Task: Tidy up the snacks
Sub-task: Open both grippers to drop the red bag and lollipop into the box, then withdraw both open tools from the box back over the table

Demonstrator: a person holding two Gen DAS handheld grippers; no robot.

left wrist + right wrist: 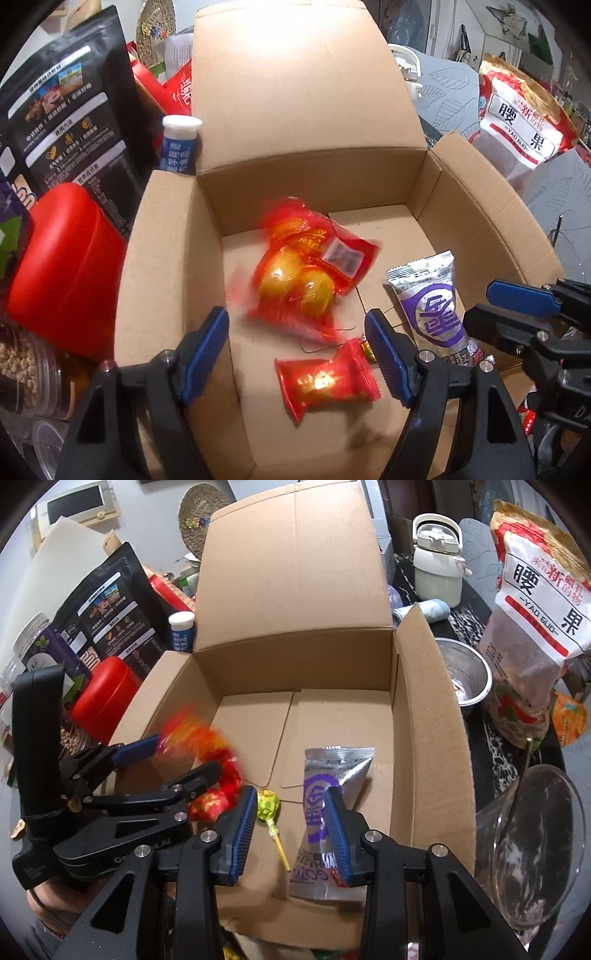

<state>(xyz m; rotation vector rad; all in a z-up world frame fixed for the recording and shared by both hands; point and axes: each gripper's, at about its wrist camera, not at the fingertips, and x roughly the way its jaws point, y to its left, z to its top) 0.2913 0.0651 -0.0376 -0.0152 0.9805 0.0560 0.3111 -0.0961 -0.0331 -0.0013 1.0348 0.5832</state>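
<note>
Snacks on the floor of the open cardboard box (303, 184), four in all. Near the middle of the box floor, a large red packet (306, 266) with yellow round pieces inside; appears blurred in both views, so cannot say if lying flat or not yet at rest. Closer to the near wall of the box, a small red packet (327, 380), lying flat. On the right part of the box floor, a silver and purple packet (332, 801), flat, with its long side toward the back wall. Between the small red packet and the silver one, a lollipop (267, 805) in yellow-green wrap, stick pointing to the near wall.

Left gripper (295, 315) above the left near part of the box, pointing down into it, jaws wide apart and pressing nothing; just ahead of the fingertips, only the blurred corner of the large red packet. Right gripper (291, 794) above the right near part of the box, also pointing down, jaws parted and released: the silver and purple packet under them on the box floor, one finger over it, no pad squeezing it.

Outside the box, against its left wall, a red tin (70, 269). Behind that, a black pouch (74, 122). At the back left corner of the box, a blue tube (179, 147) with white cap, upright. To the right of the box, a steel bowl (465, 675), a tall cashew bag (535, 620) and a glass bowl (535, 842). Beyond the back right corner of the box, a white kettle (437, 561).
</note>
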